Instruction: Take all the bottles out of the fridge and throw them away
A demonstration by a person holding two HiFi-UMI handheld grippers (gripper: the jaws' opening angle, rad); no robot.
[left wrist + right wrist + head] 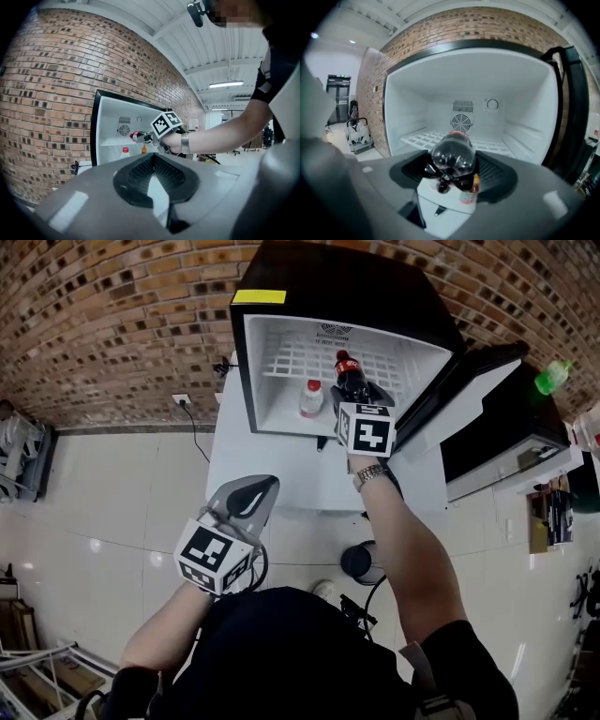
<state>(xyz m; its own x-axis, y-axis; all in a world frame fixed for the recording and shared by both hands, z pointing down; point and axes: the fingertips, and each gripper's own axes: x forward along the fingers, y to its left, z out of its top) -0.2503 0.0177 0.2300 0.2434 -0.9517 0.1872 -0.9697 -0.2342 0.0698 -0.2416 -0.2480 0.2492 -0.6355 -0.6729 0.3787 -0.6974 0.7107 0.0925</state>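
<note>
A black mini fridge (246, 362) stands open in front of me. My right gripper (354, 395) reaches into its mouth, shut on a dark cola bottle (351, 379) with a red cap. From the left gripper view the cola bottle (139, 136) lies level, cap pointing left. The right gripper view has the bottle's base (452, 157) facing the camera between the pads. A white bottle (311, 397) with a red cap stands on the fridge floor, left of the gripper. Beside it is a small orange bottle (144, 149). My left gripper (246, 498) hangs shut and empty near my body.
The fridge door (487, 418) swings open to the right. A white wire shelf (300, 357) spans the fridge's back. A green bottle (551, 378) sits at the far right. A dark round container (361, 561) stands on the floor by my right arm. A brick wall (112, 324) runs behind.
</note>
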